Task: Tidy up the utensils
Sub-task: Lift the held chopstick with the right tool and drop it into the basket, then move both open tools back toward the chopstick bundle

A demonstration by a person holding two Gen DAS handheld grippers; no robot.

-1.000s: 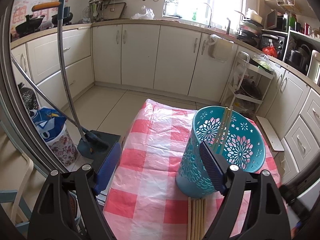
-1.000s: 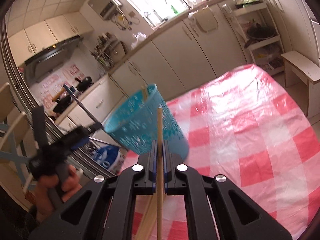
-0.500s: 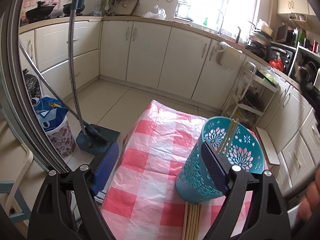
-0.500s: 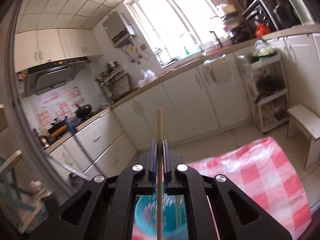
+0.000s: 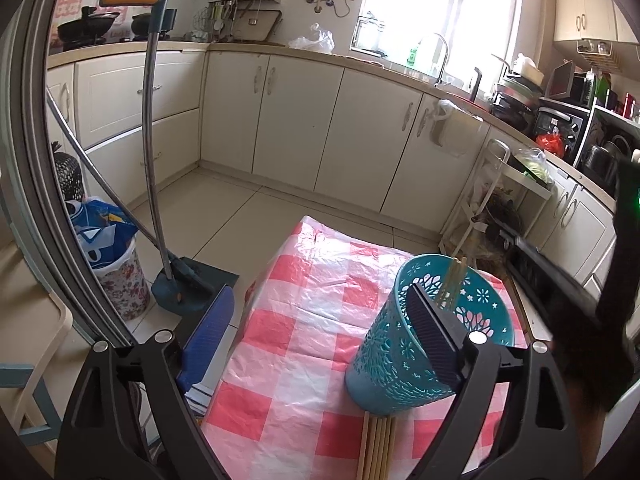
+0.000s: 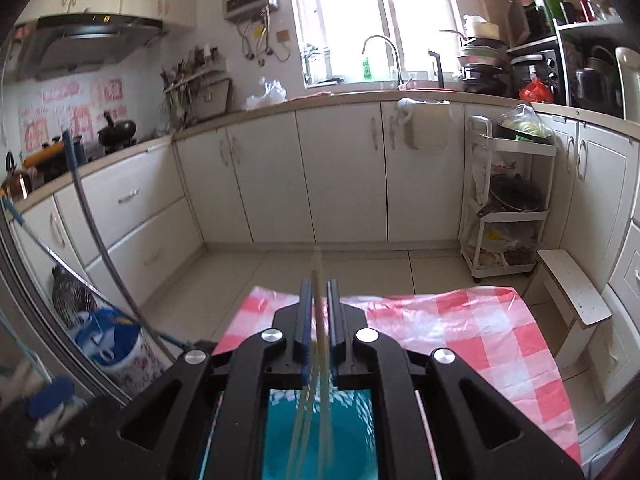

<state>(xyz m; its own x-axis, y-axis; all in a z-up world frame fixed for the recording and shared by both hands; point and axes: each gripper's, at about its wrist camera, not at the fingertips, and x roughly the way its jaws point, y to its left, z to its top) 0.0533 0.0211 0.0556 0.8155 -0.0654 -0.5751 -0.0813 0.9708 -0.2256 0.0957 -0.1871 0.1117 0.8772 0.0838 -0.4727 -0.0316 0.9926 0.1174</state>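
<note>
Dropping a chopstick (image 6: 318, 316) into the basket (image 5: 394, 364) right now, as I'm reading it: my right gripper (image 6: 319, 312) is sitting straight above the teal basket, and its fingers are standing a little apart around the stick, not pinching it. The stick is blurring below the fingers, so I'm judging it mid-fall, but I'm not able to confirm that.

My left gripper (image 5: 320, 344) is hanging wide apart with nothing in it; its right pad (image 5: 434, 340) is lying in front of the basket's near wall, and I'm not able to tell if it's touching.

Progress: a few chopsticks are already standing in the basket (image 5: 454, 284), leaning on the far rim. A bundle (image 5: 378, 446) is still lying flat on the checked cloth (image 5: 304, 320), just near of the basket's base, so most of the job is remaining, I'm guessing.

Hard to see: the bundle is being cut off by the bottom edge, so I'm not counting it. The basket floor is smearing in the right view. The right gripper is showing only as a dark blur at the right edge of the left view.
</note>
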